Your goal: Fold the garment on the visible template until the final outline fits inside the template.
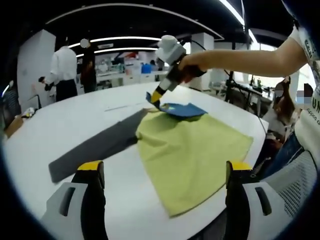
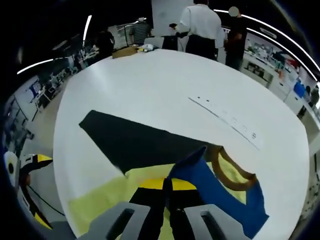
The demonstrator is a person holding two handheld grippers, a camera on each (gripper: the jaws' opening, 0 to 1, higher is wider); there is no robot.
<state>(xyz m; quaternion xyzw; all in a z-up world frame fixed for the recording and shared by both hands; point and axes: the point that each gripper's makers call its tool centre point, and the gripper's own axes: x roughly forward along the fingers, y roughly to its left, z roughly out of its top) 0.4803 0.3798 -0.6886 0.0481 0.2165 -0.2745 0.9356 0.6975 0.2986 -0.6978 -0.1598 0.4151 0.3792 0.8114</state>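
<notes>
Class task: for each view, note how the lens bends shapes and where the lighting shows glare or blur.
Left gripper view: the table edge bows; ceiling light strips glare brightly; the yellow garment is evenly lit. Right gripper view: the table curves strongly; the right gripper on the blue fabric looks soft.

The right gripper, held by a bare forearm reaching over the table's far side, pinches the garment. The left gripper hovers with jaws spread at the near edge.
</notes>
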